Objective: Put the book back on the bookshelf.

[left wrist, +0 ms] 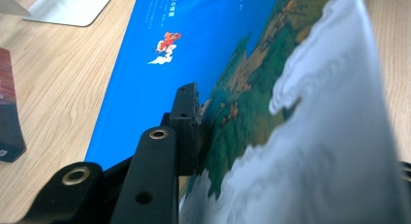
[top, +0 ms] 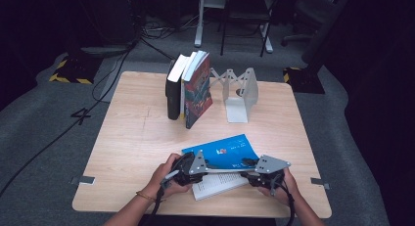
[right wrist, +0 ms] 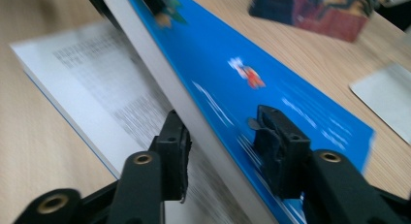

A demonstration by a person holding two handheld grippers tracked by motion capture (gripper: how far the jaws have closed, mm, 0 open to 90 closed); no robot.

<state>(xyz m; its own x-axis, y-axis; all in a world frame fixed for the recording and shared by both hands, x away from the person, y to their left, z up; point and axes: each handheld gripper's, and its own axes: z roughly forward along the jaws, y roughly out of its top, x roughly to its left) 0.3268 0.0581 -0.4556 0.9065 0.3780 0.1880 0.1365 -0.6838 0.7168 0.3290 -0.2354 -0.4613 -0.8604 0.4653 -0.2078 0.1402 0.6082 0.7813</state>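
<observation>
Both sets of jaws straddle the blue book (top: 222, 152) lying open near the table's (top: 137, 138) front edge. On the right gripper (right wrist: 228, 146), the raised cover stands between its two pads with gaps either side, printed pages beside the left-hand pad. On the left gripper (left wrist: 271, 151), one jaw rests against the blue cover; the other is hidden, so a grip seems likely but unsure.

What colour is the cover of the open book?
Bright blue cover with a small red-and-white figure; clearest in the right gripper view.
</observation>
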